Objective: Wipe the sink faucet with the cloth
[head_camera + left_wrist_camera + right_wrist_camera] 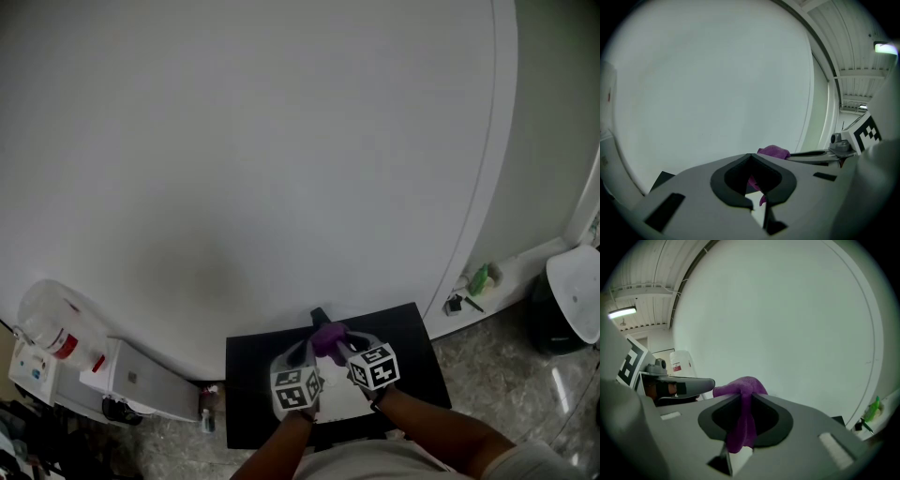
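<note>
A purple cloth (328, 337) is pinched in my right gripper (332, 343), which is shut on it; in the right gripper view the cloth (740, 392) bulges over the joined tips of that gripper (743, 398) and hangs down between the jaws. My left gripper (309, 354) sits just to the left, jaws closed tip to tip with nothing clamped (751, 155). From there the cloth (774, 151) shows just beyond it. Both hover over a black counter (253, 375) against a pale wall. A small dark part (319, 315) pokes up behind the cloth; I cannot tell if it is the faucet.
A clear jug with a red label (47, 323) and a white box (131, 380) stand at the left. At the right, a green bottle (481, 278) sits on a ledge, with a dark bin with a white lid (567, 305) on the speckled floor.
</note>
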A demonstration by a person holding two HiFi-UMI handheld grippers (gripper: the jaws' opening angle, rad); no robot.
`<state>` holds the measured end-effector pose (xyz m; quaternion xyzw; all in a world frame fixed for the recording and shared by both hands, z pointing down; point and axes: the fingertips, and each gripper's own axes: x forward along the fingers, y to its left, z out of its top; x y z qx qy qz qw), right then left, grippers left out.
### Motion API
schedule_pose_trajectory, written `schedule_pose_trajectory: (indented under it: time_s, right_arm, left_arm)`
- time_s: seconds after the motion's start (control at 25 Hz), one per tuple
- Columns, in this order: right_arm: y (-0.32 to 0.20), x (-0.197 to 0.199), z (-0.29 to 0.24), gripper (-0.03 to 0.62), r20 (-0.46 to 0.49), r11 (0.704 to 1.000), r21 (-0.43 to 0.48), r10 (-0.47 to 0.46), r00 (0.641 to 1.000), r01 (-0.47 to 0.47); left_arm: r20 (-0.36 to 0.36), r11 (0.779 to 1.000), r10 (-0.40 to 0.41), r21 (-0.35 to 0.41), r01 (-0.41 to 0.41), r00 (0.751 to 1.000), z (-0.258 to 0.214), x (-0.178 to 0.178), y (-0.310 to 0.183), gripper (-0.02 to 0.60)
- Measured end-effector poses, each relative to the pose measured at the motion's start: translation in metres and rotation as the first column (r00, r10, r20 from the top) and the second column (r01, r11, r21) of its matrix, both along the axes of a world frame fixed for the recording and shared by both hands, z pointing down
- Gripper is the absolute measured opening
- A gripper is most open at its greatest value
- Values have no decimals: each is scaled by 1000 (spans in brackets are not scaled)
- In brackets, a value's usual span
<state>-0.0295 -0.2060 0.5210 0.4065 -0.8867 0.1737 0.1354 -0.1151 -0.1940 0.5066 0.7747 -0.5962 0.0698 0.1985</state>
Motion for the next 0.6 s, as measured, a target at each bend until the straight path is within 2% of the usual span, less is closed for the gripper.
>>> schedule_pose_trajectory:
  time_s: [0.6]
  right_arm:
    - [-4,2,-6,67,7,1000,3,-3,1000,3]
  left_arm:
    - [-30,1000,-5,-25,5,1000,5,1,0,5]
